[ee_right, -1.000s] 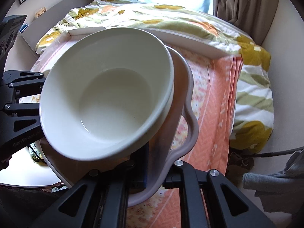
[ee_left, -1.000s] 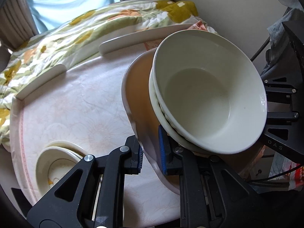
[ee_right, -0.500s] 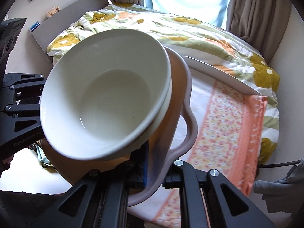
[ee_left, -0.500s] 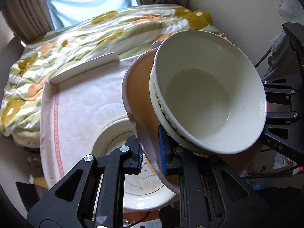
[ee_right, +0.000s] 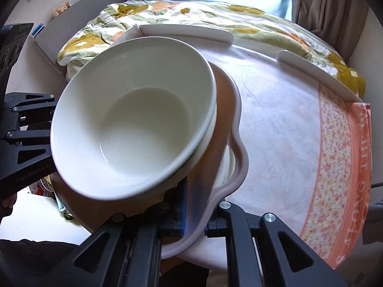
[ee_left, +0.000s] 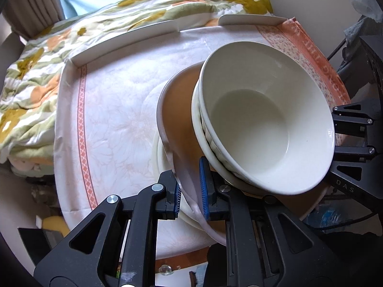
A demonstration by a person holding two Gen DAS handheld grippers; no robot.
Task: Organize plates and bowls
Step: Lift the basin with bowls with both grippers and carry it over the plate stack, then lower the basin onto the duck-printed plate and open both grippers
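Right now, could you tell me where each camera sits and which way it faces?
Left wrist: on the left gripper, facing steeply down at the tray it clamps, holding stacked bowls; right gripper opposite.
Right wrist: on the right gripper, facing down on the same tray's other rim; left gripper opposite.
Shared: tray, bowls, tablecloth, bed quilt.

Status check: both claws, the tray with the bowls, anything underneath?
Left claw and right claw shut on tray rims. Stacked white bowls riding on it. Plate on the table beneath.
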